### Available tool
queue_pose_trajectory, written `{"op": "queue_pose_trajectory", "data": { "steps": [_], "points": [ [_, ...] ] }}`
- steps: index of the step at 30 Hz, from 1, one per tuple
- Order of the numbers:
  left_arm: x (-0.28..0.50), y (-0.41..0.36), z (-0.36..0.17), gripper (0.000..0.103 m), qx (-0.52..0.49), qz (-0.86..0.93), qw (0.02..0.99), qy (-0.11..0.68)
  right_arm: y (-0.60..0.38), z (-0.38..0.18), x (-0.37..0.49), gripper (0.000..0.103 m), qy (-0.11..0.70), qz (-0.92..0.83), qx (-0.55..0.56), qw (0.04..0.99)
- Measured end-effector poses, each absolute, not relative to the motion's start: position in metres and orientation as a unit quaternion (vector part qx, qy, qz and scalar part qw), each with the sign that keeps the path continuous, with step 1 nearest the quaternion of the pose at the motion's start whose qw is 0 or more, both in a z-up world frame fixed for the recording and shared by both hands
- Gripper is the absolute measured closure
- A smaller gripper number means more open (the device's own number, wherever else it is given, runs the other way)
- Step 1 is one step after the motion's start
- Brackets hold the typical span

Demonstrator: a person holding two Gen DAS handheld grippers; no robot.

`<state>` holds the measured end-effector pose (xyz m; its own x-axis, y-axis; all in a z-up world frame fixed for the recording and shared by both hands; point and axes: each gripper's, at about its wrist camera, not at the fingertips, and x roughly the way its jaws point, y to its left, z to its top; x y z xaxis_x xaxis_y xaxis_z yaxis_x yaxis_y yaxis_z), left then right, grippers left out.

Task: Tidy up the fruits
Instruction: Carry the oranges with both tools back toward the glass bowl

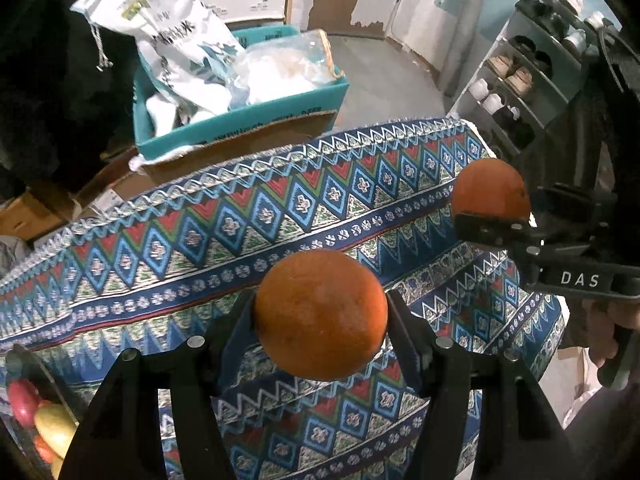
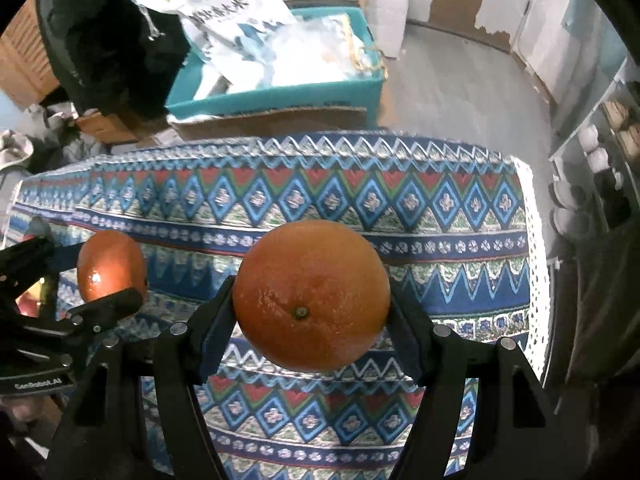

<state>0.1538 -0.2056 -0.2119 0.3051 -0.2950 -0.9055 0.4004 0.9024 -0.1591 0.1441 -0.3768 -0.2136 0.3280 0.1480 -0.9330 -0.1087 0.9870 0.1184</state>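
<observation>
My left gripper (image 1: 320,316) is shut on an orange (image 1: 320,312) and holds it above the patterned tablecloth (image 1: 180,240). My right gripper (image 2: 312,300) is shut on a second orange (image 2: 312,292), stem end facing the camera, also above the cloth (image 2: 440,208). In the left wrist view the right gripper with its orange (image 1: 491,190) is at the right. In the right wrist view the left gripper with its orange (image 2: 110,266) is at the left. A container with red and yellow fruits (image 1: 36,412) shows at the lower left of the left wrist view.
Beyond the table's far edge stands a teal box (image 1: 240,120) with white bags on cardboard boxes. A shoe rack (image 1: 520,76) stands at the right. Grey floor (image 2: 452,80) lies behind.
</observation>
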Motion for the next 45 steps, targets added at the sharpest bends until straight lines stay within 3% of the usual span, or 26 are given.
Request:
{"op": "queue_pose_trajectory", "data": {
  "steps": [22,45],
  "points": [
    [0.116,-0.127,-0.169,0.037,0.026,-0.176,0.831,0.527,-0.292,-0.147,0.135,0.033,0.519,0.169,-0.002,0.838],
    [0.089,0.006,-0.160,0.037,-0.029,-0.084,0.851,0.517,-0.172,-0.139,0.140,0.033,0.521,0.266,-0.033,0.810]
  ]
}}
